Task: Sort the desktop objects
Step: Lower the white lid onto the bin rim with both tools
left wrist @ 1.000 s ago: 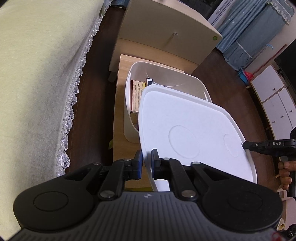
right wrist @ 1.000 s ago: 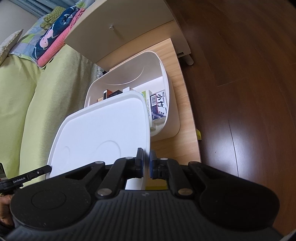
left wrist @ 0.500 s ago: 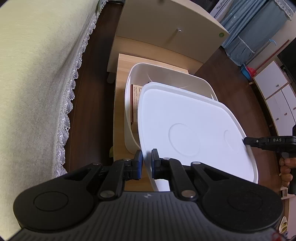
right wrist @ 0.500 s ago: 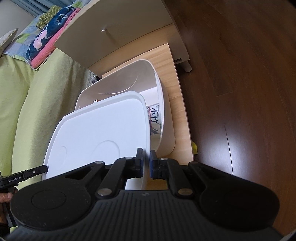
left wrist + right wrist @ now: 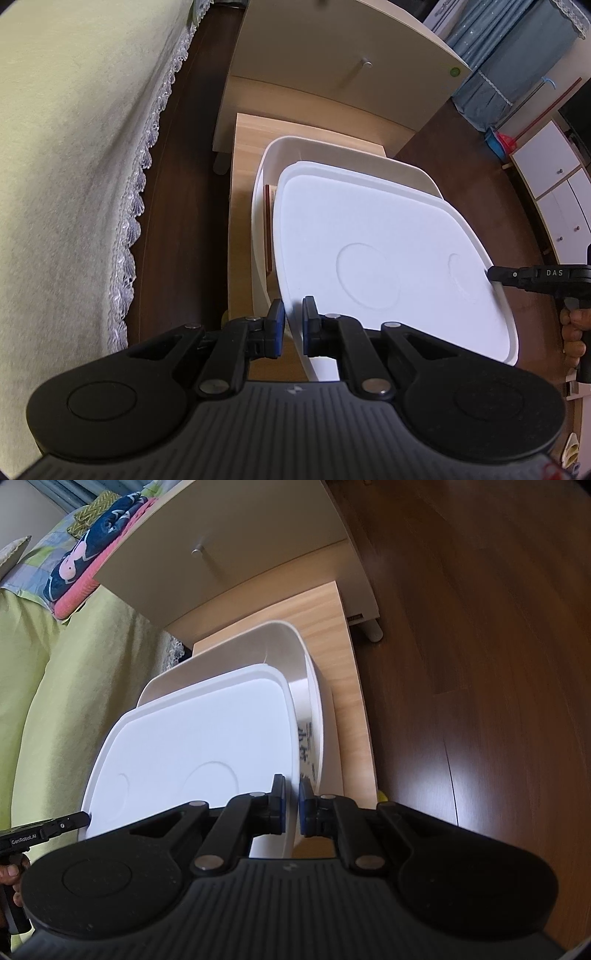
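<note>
i have the white lid (image 5: 388, 254) pinched by both grippers: my left gripper (image 5: 293, 323) has its jaws nearly closed on the near edge, my right gripper (image 5: 291, 805) likewise on the opposite edge. the lid hangs tilted over the white storage bin (image 5: 317, 701) on the wooden counter (image 5: 243, 147); a printed box (image 5: 306, 749) shows inside.

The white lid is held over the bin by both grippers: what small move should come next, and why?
Probably slide the lid a little further toward the bin's far rim, then lower it. Both the left gripper and right gripper clamp its near edge, and the far rim is uncovered.
</note>
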`<state>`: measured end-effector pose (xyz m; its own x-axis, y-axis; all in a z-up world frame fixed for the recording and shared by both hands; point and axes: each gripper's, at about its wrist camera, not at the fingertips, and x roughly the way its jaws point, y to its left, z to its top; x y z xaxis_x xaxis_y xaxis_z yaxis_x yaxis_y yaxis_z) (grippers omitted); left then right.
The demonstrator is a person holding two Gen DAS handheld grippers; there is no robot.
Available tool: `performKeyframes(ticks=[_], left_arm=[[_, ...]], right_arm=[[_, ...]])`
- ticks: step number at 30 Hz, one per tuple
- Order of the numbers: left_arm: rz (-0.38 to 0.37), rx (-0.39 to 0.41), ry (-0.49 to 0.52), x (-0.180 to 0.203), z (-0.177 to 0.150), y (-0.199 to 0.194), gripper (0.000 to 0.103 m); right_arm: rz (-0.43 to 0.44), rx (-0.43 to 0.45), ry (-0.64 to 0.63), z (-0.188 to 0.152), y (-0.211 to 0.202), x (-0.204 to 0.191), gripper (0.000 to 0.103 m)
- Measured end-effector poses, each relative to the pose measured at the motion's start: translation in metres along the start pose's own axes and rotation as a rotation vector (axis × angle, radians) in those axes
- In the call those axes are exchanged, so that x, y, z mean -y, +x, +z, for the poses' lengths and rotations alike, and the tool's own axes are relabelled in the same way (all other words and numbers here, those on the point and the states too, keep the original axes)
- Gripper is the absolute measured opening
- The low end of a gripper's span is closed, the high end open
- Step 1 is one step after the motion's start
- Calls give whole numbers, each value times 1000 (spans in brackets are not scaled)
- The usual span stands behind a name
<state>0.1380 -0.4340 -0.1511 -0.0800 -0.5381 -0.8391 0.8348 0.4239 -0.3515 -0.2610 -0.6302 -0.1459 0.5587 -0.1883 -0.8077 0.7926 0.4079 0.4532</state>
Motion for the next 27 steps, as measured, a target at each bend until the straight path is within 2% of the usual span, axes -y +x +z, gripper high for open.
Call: performKeyframes(ticks=[13, 27], left_arm=[[11, 6, 21, 0, 20, 28, 9], [17, 37, 12, -12, 35, 52, 9]], right_arm=[[-30, 64, -48, 34, 16, -4, 7], [-59, 106, -40, 42, 36, -3, 7]])
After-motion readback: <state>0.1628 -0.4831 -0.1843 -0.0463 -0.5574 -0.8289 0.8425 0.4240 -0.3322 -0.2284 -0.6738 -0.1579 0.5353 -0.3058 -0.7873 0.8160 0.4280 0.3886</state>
